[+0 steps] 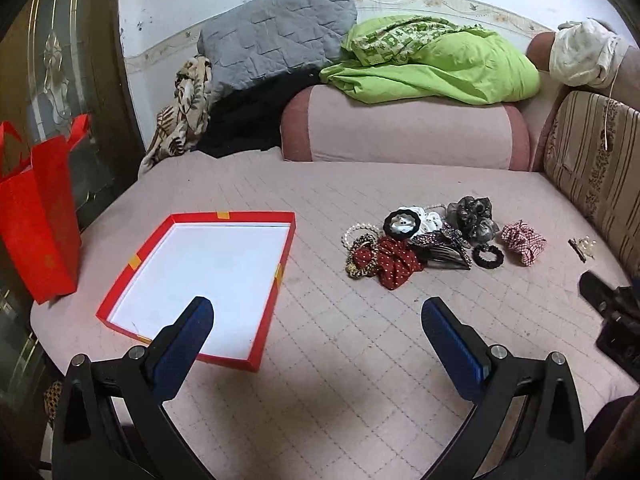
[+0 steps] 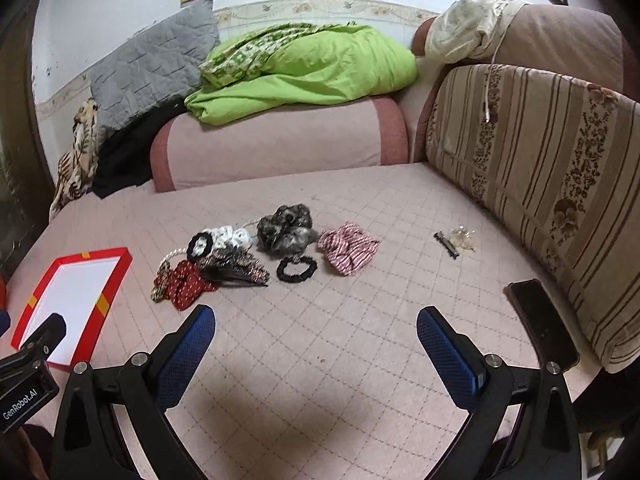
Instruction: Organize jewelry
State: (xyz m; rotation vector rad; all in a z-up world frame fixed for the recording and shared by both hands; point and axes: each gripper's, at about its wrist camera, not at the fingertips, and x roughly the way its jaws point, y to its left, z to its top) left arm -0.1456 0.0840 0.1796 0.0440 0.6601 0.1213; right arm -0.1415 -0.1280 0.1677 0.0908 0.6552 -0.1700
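Left wrist view, entry one: my left gripper (image 1: 318, 318), jaws spread wide, nothing between them, held above the pink quilted cover (image 1: 360, 360); red box lid (image 1: 280, 248) with white floor, no contents, lying just beside it on the left; red paper bag (image 1: 36, 232) at the cover's edge beyond. Right wrist view, entry two: my right gripper (image 2: 316, 330), equally wide, holding nothing. Stock, all lying ahead of both tools, well apart from the tray: red dotted scrunchie (image 2: 188, 286), pearl strand (image 1: 358, 230), black-and-white scrunchie (image 2: 200, 244), dark comb clip (image 2: 240, 270), grey gauze scrunchie (image 2: 286, 228), black hair tie (image 2: 297, 270), checked scrunchie (image 2: 349, 252); small clip (image 2: 454, 240) set apart near the striped cushion (image 2: 540, 184). Handling, by my judgement: fabric pieces light, soft, compressible, best pinched across a bunched fold; pearls slippery and tangled under others, take last; comb stiff, teeth possibly brittle, grip at its spine.
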